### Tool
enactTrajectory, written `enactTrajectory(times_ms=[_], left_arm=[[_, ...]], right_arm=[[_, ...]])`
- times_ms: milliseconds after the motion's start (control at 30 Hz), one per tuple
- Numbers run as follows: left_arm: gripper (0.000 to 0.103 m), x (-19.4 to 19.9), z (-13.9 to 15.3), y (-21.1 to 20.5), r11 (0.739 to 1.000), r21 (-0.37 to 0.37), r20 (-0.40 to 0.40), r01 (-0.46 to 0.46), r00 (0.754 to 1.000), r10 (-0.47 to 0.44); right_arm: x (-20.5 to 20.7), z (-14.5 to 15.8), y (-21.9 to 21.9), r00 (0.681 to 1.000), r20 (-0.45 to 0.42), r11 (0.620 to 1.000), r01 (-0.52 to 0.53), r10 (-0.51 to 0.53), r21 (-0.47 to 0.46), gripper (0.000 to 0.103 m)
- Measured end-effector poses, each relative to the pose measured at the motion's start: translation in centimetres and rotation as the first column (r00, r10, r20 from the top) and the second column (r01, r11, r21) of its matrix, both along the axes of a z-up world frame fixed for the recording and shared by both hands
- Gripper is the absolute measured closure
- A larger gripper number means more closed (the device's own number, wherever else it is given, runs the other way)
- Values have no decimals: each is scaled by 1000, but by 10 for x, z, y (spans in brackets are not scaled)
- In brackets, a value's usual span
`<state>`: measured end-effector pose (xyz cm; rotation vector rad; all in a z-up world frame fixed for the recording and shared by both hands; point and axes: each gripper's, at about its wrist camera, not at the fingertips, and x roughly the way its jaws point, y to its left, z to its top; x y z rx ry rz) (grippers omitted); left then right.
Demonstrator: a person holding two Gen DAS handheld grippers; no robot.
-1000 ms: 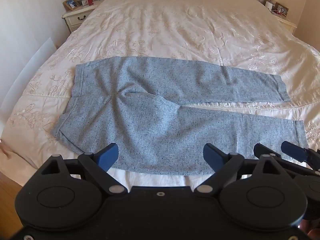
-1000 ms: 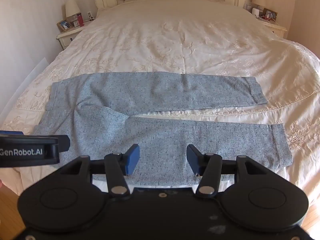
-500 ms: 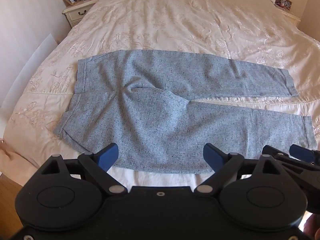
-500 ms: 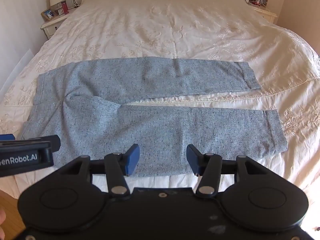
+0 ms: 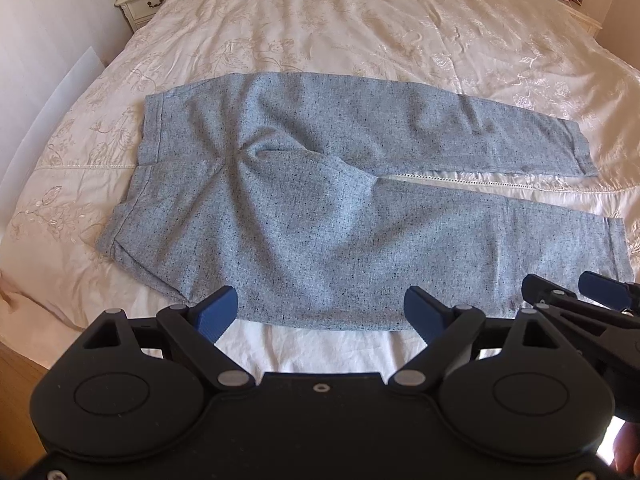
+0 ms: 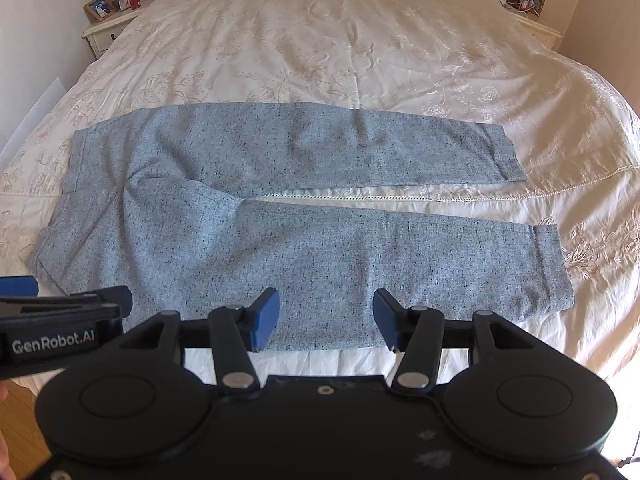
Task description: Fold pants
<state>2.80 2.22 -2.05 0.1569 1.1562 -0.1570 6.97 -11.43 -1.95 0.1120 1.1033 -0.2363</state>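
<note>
Grey-blue speckled pants (image 5: 320, 200) lie flat on the cream bedspread, waistband to the left, both legs running right, a narrow gap between the legs. They also show in the right wrist view (image 6: 280, 220). My left gripper (image 5: 320, 312) is open and empty, hovering over the near edge of the near leg by the seat. My right gripper (image 6: 326, 318) is open and empty above the near edge of the near leg, further right. The right gripper also shows at the right edge of the left wrist view (image 5: 580, 296).
The bed (image 6: 360, 40) with an embroidered cream cover stretches far beyond the pants. A nightstand (image 5: 148, 0) with framed photos stands at the far left and another (image 6: 532, 20) at the far right. Wooden floor (image 5: 16, 368) shows at the lower left.
Both grippers have moved forward and lower toward the pants' near edge. The pants lie as before. Both jaws stay open.
</note>
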Motion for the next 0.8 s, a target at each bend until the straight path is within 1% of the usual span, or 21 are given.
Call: enactTrajectory(times_ms=[433,800], left_arm=[[13,3,-5,-4,999,25,-6,25,1000,-25],[13,6,-11,-3,999,28,-28,46,999,-45]], right_arm=[[7,-4,1,999,-36,1000,-3,2,-15,48],[11,-8,4,998,-58,1000,30,-29,10,48]])
